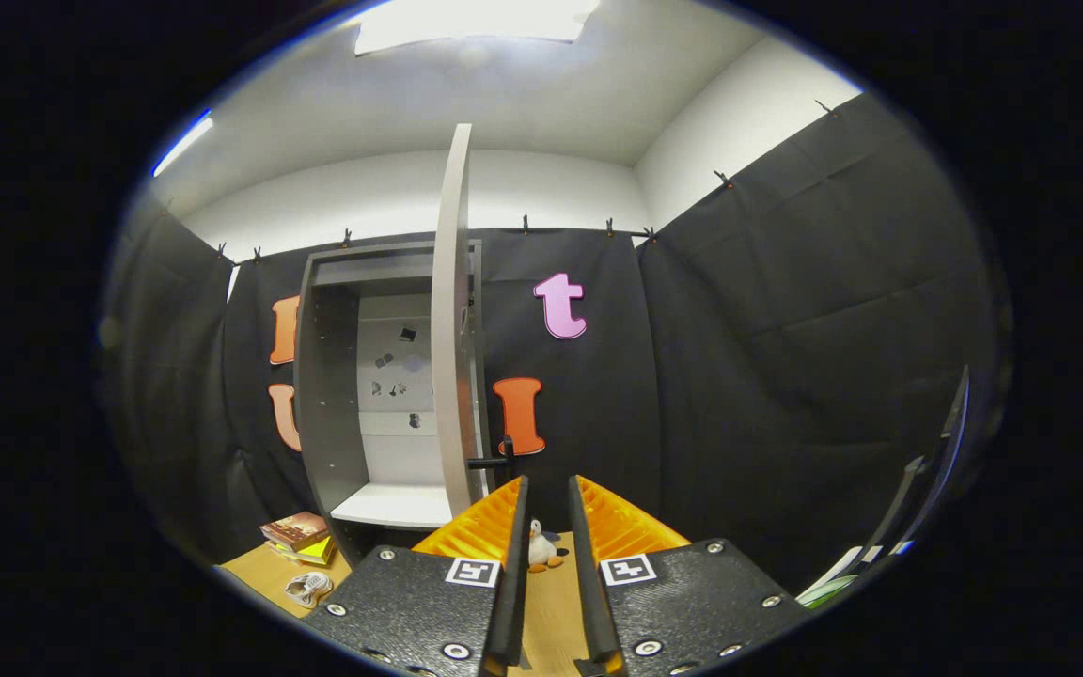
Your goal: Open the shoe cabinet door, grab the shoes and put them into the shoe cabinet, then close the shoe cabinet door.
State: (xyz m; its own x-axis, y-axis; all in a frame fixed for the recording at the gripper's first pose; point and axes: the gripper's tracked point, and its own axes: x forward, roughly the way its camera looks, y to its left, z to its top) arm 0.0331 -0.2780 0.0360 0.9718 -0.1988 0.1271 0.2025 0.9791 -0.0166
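Observation:
A grey shoe cabinet [335,395] stands against the booth's back wall, ahead and to the left of my fingers. Its door [452,329] is swung open, edge-on towards me, with a dark handle [494,461] sticking out to the right near its lower end. Inside I see a pale shelf [396,505] with nothing on it. A small light shoe [308,589] lies on the wooden floor, left of my left finger. My gripper [548,494] is open, its fingers a little apart with nothing between them, just right of the door's lower end.
A stack of books [299,536] lies on the floor by the cabinet's left foot. A small penguin toy [541,547] sits on the floor between and beyond my fingers. A dark stand with a pale-green thing [918,498] is at the far right.

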